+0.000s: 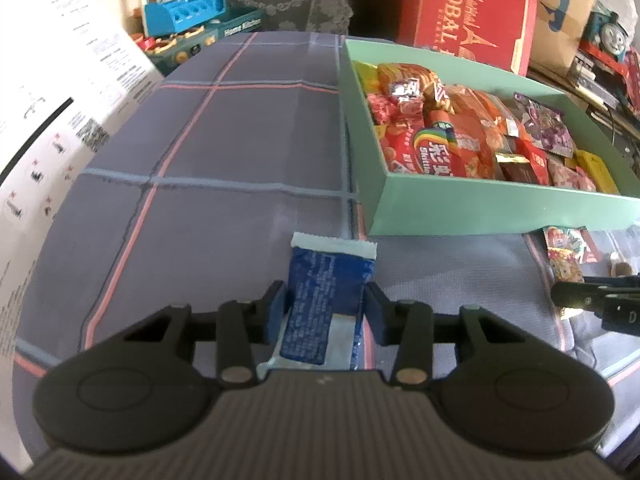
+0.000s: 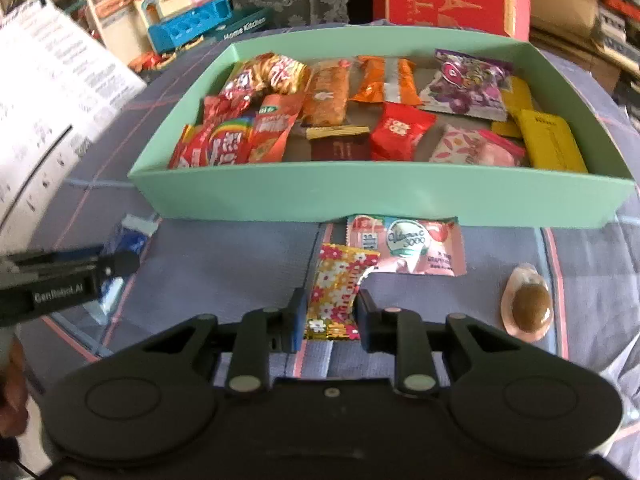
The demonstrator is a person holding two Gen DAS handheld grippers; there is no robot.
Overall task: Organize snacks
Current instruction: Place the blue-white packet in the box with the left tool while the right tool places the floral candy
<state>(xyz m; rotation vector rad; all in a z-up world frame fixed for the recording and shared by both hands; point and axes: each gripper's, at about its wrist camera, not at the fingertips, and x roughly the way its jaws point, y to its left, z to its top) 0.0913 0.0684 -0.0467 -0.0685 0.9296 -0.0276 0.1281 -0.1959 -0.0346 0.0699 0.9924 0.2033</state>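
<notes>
My left gripper (image 1: 325, 312) pinches the blue snack packet (image 1: 328, 296) at lower centre of its view. My right gripper (image 2: 327, 320) pinches the flowered packet (image 2: 340, 284) lying on the plaid cloth (image 2: 240, 256). Beyond, at upper centre, the green box (image 2: 360, 200) holds assorted snacks.

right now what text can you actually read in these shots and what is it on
"GLOBAL" on the red carton.
"Home Kitchen" on the teal toy box.
"GenRobot.AI" on the left gripper.
"Vitamin C 3000" on the pink sachet.
Print on the blue packet, white sheet and tray snacks: too small or blurred.
</notes>
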